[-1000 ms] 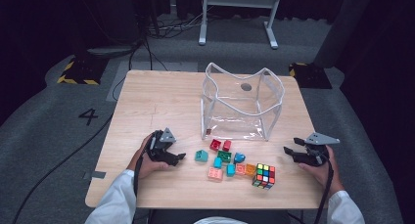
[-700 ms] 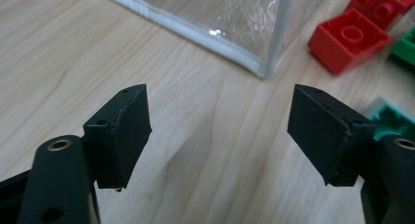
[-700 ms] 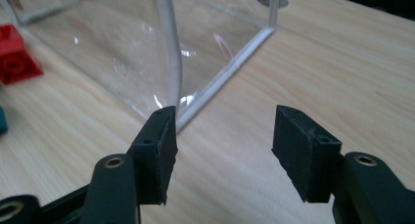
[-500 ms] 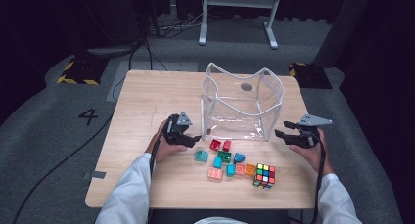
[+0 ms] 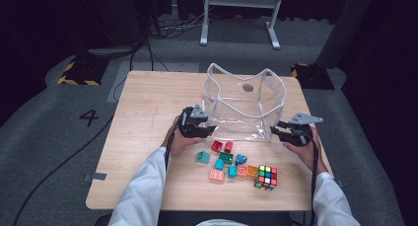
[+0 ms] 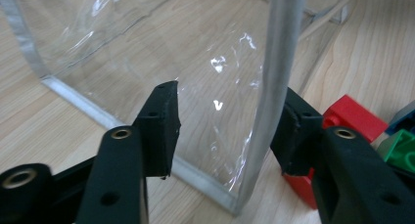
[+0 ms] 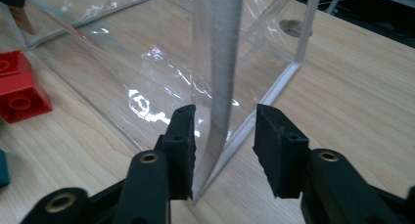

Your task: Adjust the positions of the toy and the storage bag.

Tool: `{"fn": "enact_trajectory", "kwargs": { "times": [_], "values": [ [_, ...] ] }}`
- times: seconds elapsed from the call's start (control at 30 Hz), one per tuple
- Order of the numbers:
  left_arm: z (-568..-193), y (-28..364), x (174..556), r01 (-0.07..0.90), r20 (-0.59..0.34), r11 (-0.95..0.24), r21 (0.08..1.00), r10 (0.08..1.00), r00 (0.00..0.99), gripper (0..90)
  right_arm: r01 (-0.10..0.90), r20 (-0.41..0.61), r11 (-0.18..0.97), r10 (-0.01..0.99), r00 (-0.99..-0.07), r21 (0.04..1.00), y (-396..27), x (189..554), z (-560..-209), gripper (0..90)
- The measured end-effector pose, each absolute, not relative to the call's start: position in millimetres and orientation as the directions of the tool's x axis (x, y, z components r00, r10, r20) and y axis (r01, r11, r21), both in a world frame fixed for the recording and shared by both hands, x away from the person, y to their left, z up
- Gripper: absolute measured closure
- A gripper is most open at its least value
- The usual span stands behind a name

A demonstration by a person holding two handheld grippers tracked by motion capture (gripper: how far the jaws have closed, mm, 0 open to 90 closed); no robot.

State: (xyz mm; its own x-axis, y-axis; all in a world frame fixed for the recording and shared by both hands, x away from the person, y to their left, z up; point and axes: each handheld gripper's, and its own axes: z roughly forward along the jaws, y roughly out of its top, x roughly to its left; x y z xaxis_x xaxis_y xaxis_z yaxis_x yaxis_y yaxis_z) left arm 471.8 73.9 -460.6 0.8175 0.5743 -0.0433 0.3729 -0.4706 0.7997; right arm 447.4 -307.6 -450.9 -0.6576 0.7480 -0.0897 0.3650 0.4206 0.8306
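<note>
A clear plastic bag (image 5: pixel 245 105) stands open at the table (image 5: pixel 143 112) centre. The left gripper (image 5: pixel 206 131) at its seven o'clock corner and the right gripper (image 5: pixel 274 132) at five o'clock have just been closing, jaws still apart. Each gripper view shows a grey corner seam (image 6: pixel 274 87) between unpressed jaws — toy blocks (image 5: pixel 224 159) lie nearer the person.

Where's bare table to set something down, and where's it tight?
Free: the left third of the table, left of the clear bag and left gripper, and the near-left corner beside the sleeve. Tight: the front centre, where the blocks and colour cube sit between both hands, just before the bag.
</note>
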Motion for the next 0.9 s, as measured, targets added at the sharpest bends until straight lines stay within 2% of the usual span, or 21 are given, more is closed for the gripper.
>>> {"fn": "enact_trajectory", "kwargs": {
  "times": [0.07,0.13,0.17,0.2,0.27,0.4,0.6,0.9],
  "values": [
    [-460.0,66.9,473.4,0.354,-0.027,-0.490,0.797,0.556,0.831,58.5,0.369,-0.075,0.416,0.742,-0.667,0.831,-305.6,449.6,-452.9,66.0],
    [-459.6,64.5,473.3,0.347,-0.010,-0.502,0.792,0.557,0.830,60.8,0.367,-0.074,0.418,0.738,-0.671,0.831,-305.0,450.2,-453.5,67.4],
    [-459.5,61.9,473.7,0.339,0.008,-0.514,0.788,0.559,0.829,66.5,0.356,-0.080,0.426,0.726,-0.683,0.832,-303.2,450.1,-454.4,73.5],
    [-460.2,60.4,474.0,0.343,-0.002,-0.514,0.786,0.553,0.833,66.5,0.356,-0.080,0.426,0.726,-0.683,0.832,-303.2,450.1,-454.4,73.5],
    [-460.7,59.5,475.3,0.337,0.014,-0.524,0.782,0.556,0.831,76.2,0.337,-0.109,0.441,0.725,-0.680,0.832,-300.8,449.4,-455.0,80.2],
    [-461.3,63.3,477.7,0.345,-0.001,-0.511,0.787,0.558,0.830,82.1,0.317,-0.107,0.440,0.708,-0.698,0.840,-301.6,448.5,-456.3,87.3],
    [-460.6,70.2,476.3,0.354,-0.021,-0.511,0.783,0.547,0.837,83.2,0.311,-0.107,0.442,0.701,-0.706,0.841,-297.3,444.4,-456.6,87.6],
    [-457.1,93.0,463.6,0.354,-0.018,-0.539,0.764,0.531,0.847,83.6,0.269,-0.110,0.486,0.619,-0.777,0.831,-282.1,431.7,-455.2,87.6]
  ]
}}
